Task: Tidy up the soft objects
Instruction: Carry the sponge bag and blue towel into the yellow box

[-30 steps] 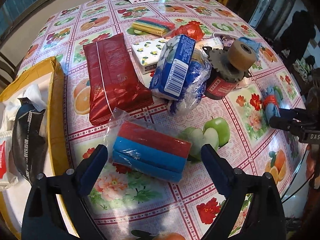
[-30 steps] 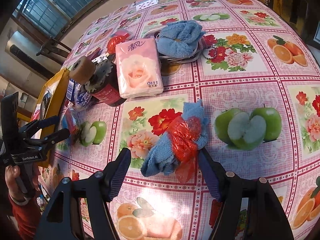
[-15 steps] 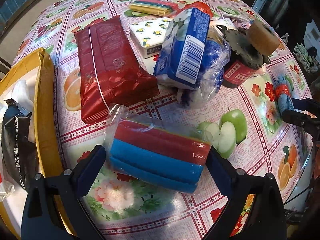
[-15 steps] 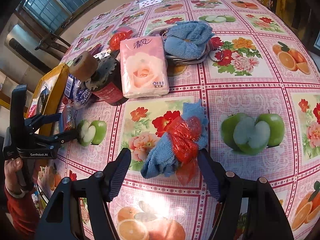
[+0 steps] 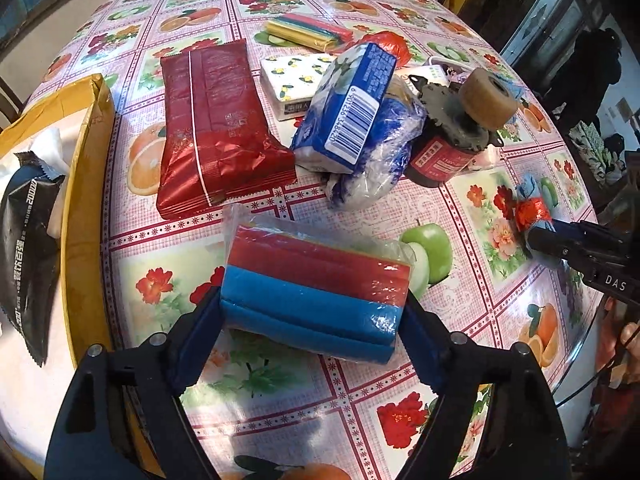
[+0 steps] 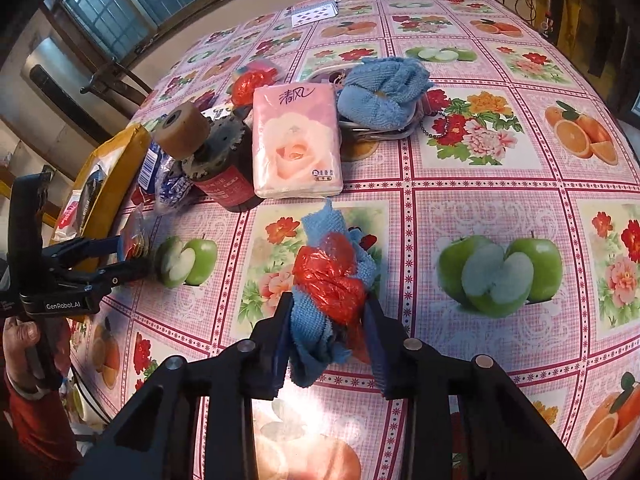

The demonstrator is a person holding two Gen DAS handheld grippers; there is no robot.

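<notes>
Left wrist view: the left tool [image 5: 314, 312] has its two fingers set against the short ends of a plastic-wrapped pack of sponge cloths [image 5: 314, 282], red layer over blue, which lies on the fruit-print surface [image 5: 280, 404] near its front edge. The jaws stand wide, spanning the pack's full length, and the blue layer looks slightly bowed, so I judge the squeeze has begun. The risk here is the loose wrapper: slick film could slide on the pads, and a soft pack held end to end may buckle and pop out on the lift. A yellow-lined box [image 5: 86, 184] stands just to the left, with a black packet [image 5: 28, 248] in it; its raised wall could catch the pack if it is carried low. The red foil packet [image 5: 212, 128] and the blue tissue pack [image 5: 352, 108] lie beyond, apart from the grasp.

Right wrist view: the right tool [image 6: 326, 316] is pinched narrow on a rolled blue cloth tied with red plastic [image 6: 330, 280], gripping its near end while the far end points away over the surface. Held so far from its middle, the roll may droop or slip, and the red film could tear or pull loose. The pink tissue pack [image 6: 296, 140] and a second blue towel [image 6: 382, 90] sit clear behind.
</notes>
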